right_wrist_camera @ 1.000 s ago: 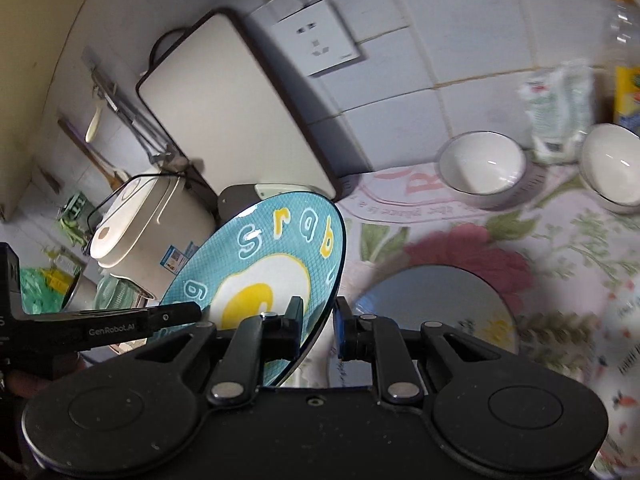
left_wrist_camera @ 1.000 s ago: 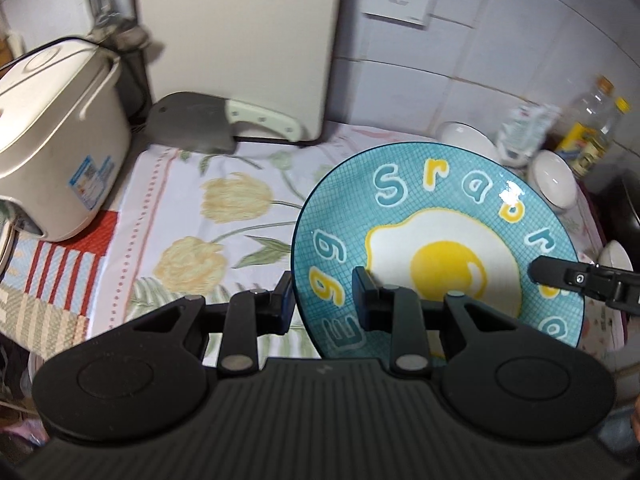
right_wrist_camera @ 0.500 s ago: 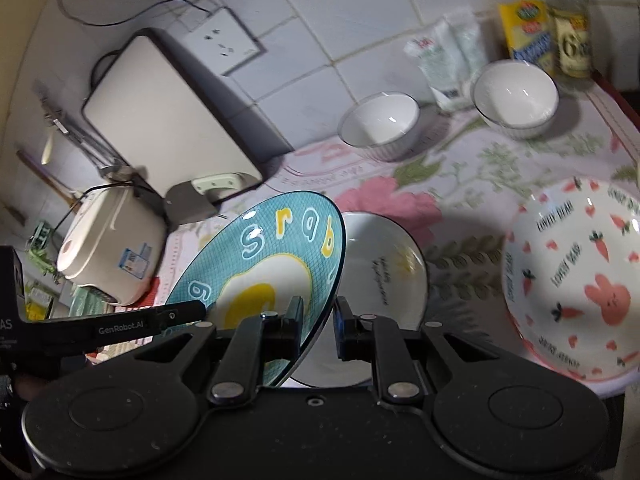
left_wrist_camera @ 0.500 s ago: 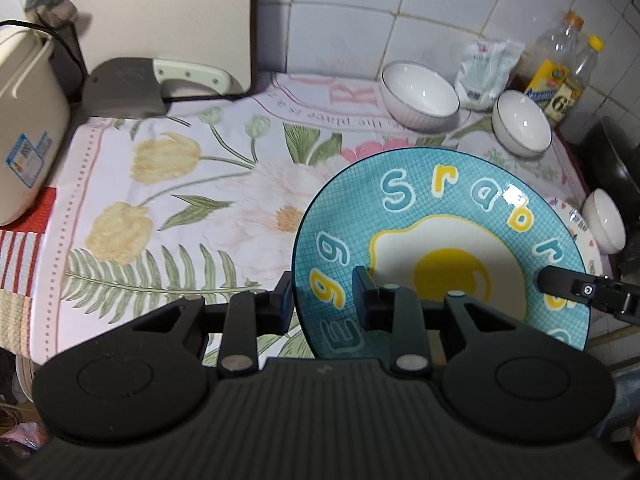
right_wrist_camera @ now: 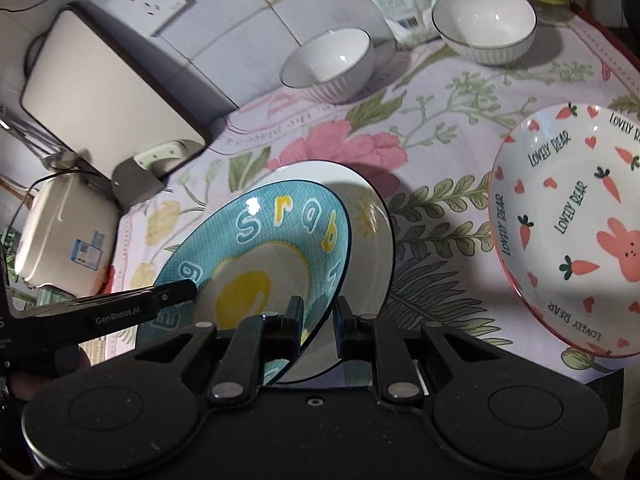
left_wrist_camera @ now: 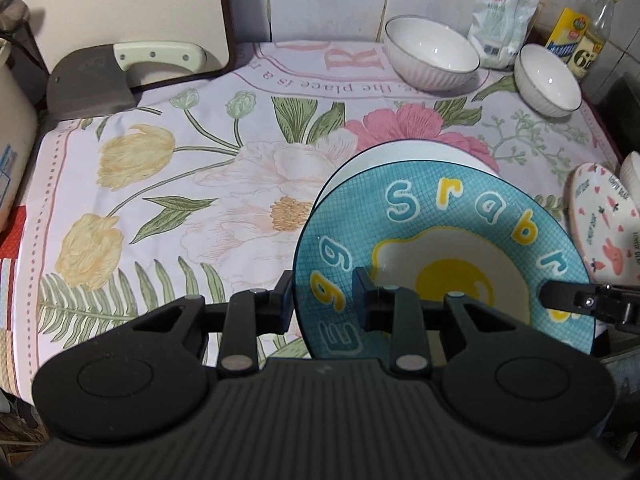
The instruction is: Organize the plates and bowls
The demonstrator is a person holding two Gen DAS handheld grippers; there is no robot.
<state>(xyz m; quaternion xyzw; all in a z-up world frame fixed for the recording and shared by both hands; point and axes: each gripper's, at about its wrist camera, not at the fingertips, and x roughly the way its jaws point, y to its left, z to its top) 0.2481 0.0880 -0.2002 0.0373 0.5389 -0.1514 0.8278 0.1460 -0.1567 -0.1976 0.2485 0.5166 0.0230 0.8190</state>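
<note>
A blue plate (left_wrist_camera: 440,248) with a fried-egg picture and letters hangs tilted between both grippers. My left gripper (left_wrist_camera: 324,300) is shut on its left rim, and my right gripper (right_wrist_camera: 320,318) is shut on its opposite rim. The blue plate (right_wrist_camera: 260,264) hovers just over a white plate (right_wrist_camera: 372,216) lying on the floral cloth; the white plate (left_wrist_camera: 400,152) shows only as a sliver behind it. To the right lies a rabbit-and-carrot plate (right_wrist_camera: 568,232). Two white ribbed bowls (left_wrist_camera: 432,52) (left_wrist_camera: 548,80) stand at the back by the wall.
A cleaver (left_wrist_camera: 88,80) rests against a cutting board (left_wrist_camera: 120,8) at the back left. A rice cooker (right_wrist_camera: 60,236) stands at the left edge. Oil bottles (left_wrist_camera: 576,32) and a white bag (left_wrist_camera: 500,24) line the back right. A floral cloth (left_wrist_camera: 180,200) covers the counter.
Both grippers have come down with the blue plate and tipped forward. The white plate, the bowls and the rabbit plate have come into view below and look closer.
</note>
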